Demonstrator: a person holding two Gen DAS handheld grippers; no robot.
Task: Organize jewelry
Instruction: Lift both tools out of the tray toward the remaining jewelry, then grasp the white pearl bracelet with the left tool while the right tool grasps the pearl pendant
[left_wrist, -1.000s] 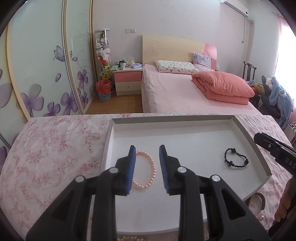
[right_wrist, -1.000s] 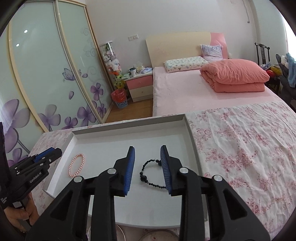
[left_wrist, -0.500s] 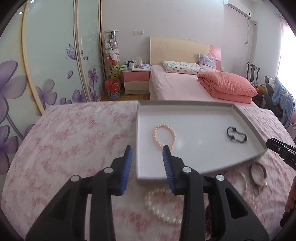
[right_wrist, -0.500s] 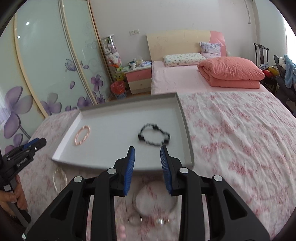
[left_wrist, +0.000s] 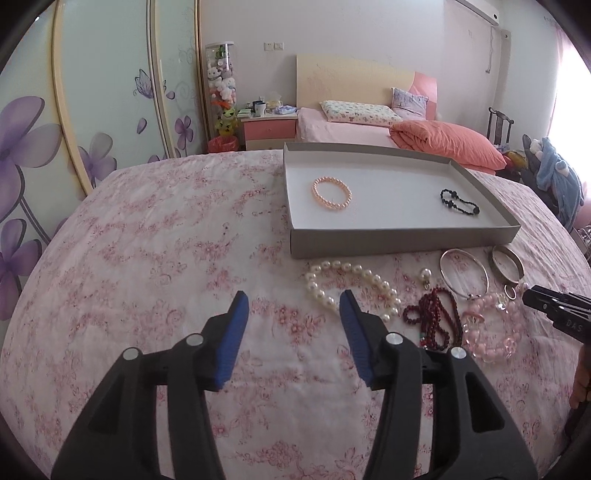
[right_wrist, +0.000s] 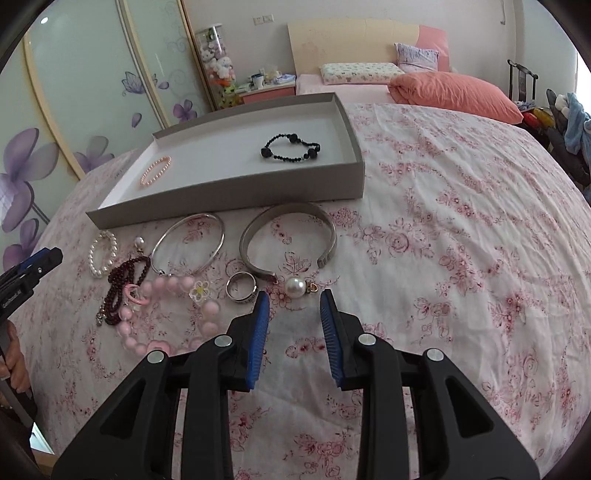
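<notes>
A grey tray (left_wrist: 399, 242) (right_wrist: 229, 201) on the floral cloth holds a pink bead bracelet (left_wrist: 331, 193) (right_wrist: 156, 171) and a black bead bracelet (left_wrist: 459, 201) (right_wrist: 290, 148). In front of the tray lie a white pearl bracelet (left_wrist: 351, 286) (right_wrist: 102, 254), a dark red bead string (left_wrist: 434, 319) (right_wrist: 123, 282), a pink bead bracelet (left_wrist: 491, 332) (right_wrist: 166, 317), a thin silver bangle (left_wrist: 464, 272) (right_wrist: 188, 243), a wide silver cuff (left_wrist: 508, 261) (right_wrist: 288, 242), a ring (right_wrist: 242, 291) and a pearl charm (right_wrist: 296, 287). My left gripper (left_wrist: 293, 308) is open and empty, just left of the pearl bracelet. My right gripper (right_wrist: 294, 308) is open and empty, just short of the pearl charm.
The floral cloth (left_wrist: 147, 258) covers a round table. Behind stand a bed (left_wrist: 369, 129), a pink bedside cabinet (left_wrist: 269, 127) and a wardrobe with purple flowers (left_wrist: 74, 110). The right gripper's tip (left_wrist: 554, 308) shows at the left view's right edge, the left gripper's tip (right_wrist: 29, 267) at the right view's left edge.
Both grippers have drawn back from over the tray to the loose jewelry in front of it. Both stand wider open than before. The two bracelets stay in the tray.
</notes>
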